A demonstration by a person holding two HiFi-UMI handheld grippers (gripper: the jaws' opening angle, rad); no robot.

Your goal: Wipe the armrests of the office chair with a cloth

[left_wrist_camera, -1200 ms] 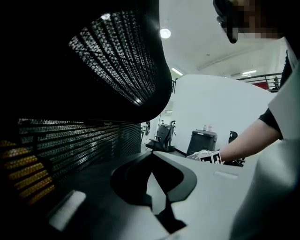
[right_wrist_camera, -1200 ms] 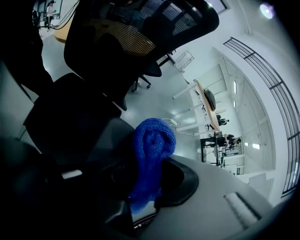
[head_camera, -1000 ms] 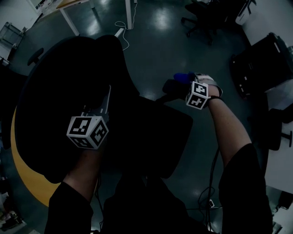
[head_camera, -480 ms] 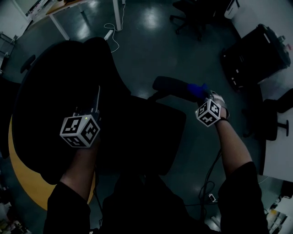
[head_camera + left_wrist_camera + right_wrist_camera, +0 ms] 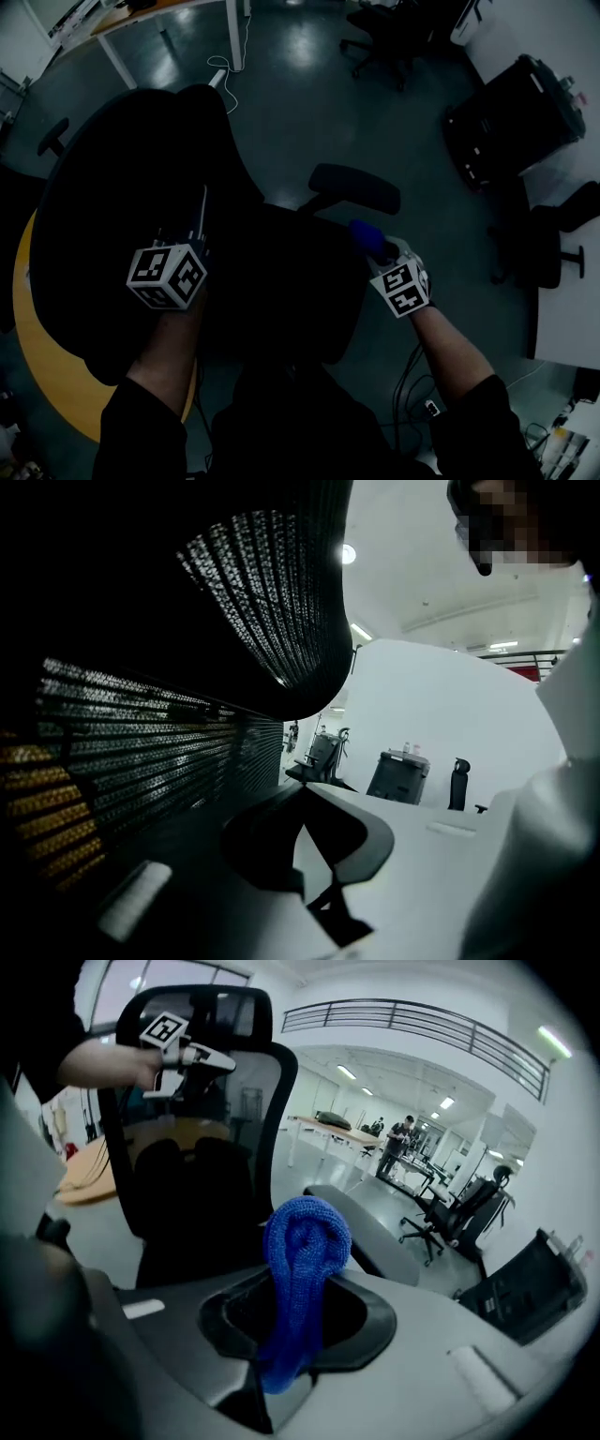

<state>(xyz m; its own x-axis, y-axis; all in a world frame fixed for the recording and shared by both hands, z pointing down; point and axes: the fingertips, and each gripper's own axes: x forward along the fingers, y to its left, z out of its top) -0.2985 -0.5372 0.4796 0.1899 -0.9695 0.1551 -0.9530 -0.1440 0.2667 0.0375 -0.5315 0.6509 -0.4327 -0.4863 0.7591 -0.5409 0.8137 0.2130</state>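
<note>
While right gripper (image 5: 376,251) pinches blue cloth (image 5: 305,1241) (near the armrest (image 5: 354,187)), left gripper (image 5: 201,211) — jaws together — beside chair backrest (image 5: 122,169).

Head view steeply down over office chair (image 5: 127,187), both gripper views close, low, sharing its backrest (image 5: 202,1190).

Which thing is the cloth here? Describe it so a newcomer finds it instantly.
Find the big black office chair in the head view, then its armrest. Just nearer the person, the right tongs pinch the cloth: the only bright blue thing among black and grey.
</note>
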